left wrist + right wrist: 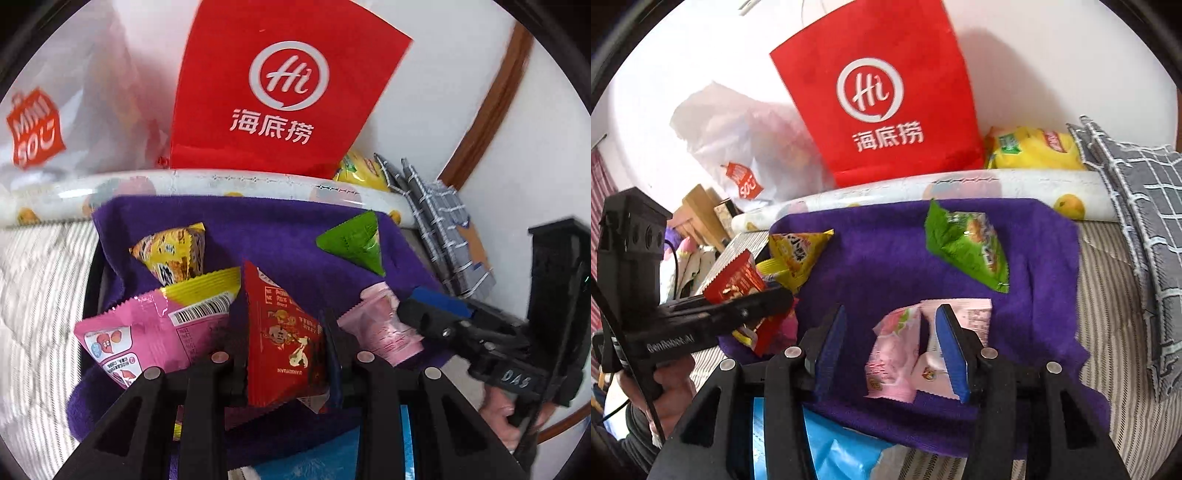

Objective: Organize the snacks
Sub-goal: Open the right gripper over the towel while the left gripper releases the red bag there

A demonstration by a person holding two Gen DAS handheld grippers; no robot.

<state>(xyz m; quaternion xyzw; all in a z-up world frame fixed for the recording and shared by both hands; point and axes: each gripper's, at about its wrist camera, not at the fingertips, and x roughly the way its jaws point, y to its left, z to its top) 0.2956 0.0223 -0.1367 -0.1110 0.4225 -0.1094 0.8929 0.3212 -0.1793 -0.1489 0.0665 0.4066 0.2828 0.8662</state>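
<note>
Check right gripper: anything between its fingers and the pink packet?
Nothing visible. The right gripper is open, and the pink packet on the purple towel already lies between its fingers.

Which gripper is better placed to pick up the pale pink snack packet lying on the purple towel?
Right. The right gripper is open with the pale pink packet lying between its blue pads, on the purple towel. The left gripper is shut on a red packet.
</note>
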